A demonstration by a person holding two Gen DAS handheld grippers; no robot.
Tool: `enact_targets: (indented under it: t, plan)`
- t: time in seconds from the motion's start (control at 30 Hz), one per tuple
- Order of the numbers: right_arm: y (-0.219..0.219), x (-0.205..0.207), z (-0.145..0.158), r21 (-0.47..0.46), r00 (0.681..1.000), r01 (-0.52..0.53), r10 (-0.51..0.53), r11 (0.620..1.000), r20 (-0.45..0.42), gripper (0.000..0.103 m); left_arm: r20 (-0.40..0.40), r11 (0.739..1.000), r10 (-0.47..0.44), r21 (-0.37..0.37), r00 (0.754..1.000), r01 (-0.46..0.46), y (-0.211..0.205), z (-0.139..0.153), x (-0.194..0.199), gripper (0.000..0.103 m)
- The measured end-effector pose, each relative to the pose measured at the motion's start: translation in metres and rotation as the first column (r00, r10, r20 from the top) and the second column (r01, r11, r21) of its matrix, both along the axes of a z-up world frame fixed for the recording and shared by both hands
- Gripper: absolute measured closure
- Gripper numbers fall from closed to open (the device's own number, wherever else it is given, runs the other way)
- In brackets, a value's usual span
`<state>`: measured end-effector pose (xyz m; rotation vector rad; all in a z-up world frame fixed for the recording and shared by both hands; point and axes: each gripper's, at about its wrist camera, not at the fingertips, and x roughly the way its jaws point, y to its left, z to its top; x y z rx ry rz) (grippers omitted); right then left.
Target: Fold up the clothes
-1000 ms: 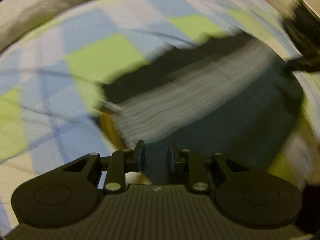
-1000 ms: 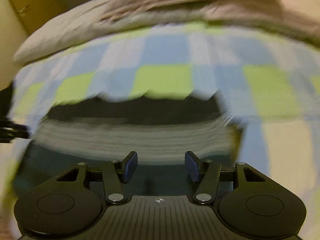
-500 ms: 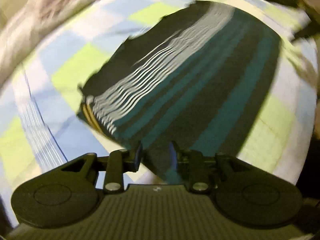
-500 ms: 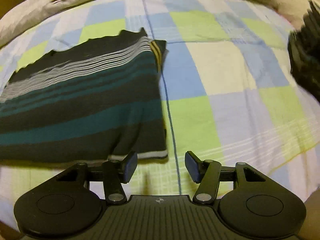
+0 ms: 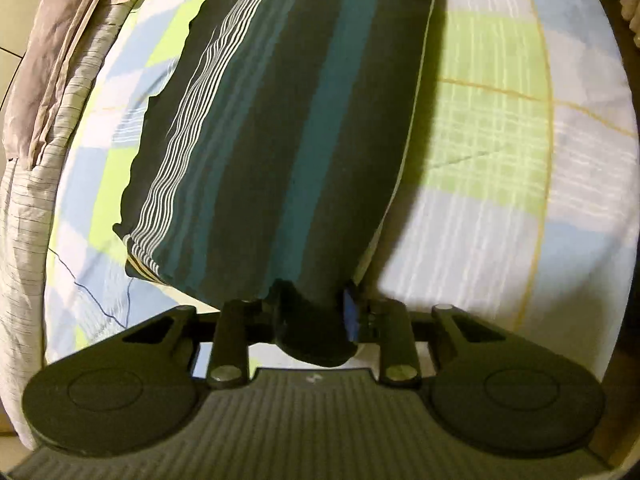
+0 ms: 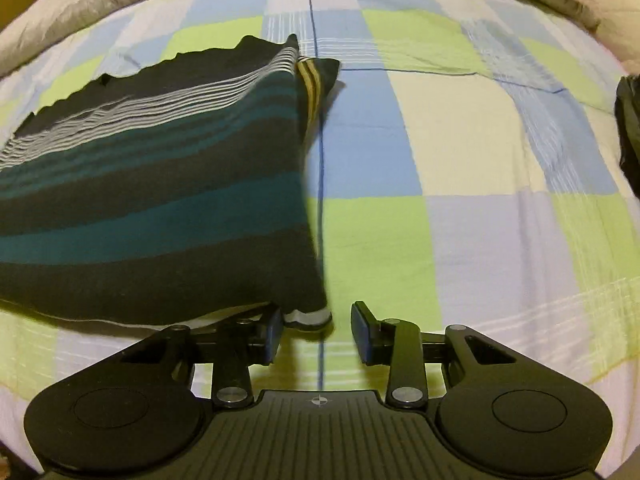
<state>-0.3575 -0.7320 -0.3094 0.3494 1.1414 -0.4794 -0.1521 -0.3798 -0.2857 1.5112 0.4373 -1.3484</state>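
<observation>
A folded dark shirt [image 5: 280,128] with teal, white and yellow stripes lies on the checked bedspread [image 5: 500,160]. My left gripper [image 5: 310,312] is shut on the shirt's near corner, and the cloth bunches between its fingers. In the right wrist view the same shirt [image 6: 160,200] lies to the left. My right gripper [image 6: 318,332] is open and empty just off the shirt's near right corner, with its left finger [image 6: 272,336] beside the white hem.
A crumpled beige blanket [image 5: 36,140] lies along the bed's far side and shows in the right wrist view [image 6: 100,4] too. A dark object [image 6: 630,128] sits at the right edge of the bed. The bedspread [image 6: 460,200] stretches right of the shirt.
The shirt has been laid down flat on the bed. My right gripper has let go of it and stands open. My left gripper has swung round and still holds its corner.
</observation>
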Motion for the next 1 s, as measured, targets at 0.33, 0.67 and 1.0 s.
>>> enact_targets:
  t: [0.33, 0.67, 1.0]
  plan:
    - [0.040, -0.021, 0.024, -0.047, 0.997, -0.073, 0.072, 0.996, -0.019, 0.064, -0.032, 0.997, 0.073, 0.017, 0.997, -0.073, 0.002, 0.029, -0.012, 0.082]
    - [0.159, 0.040, 0.062, -0.070, 0.937, -0.335, 0.340, 0.939, 0.078, 0.033, -0.033, 0.993, 0.117, -0.021, 0.993, -0.118, 0.035, 0.057, 0.025, 0.060]
    - [0.324, 0.148, 0.027, -0.307, 0.744, -0.654, 0.662, 0.692, -0.094, 0.027, -0.103, 0.978, -0.186, -0.113, 0.977, 0.174, 0.036, 0.045, 0.100, 0.033]
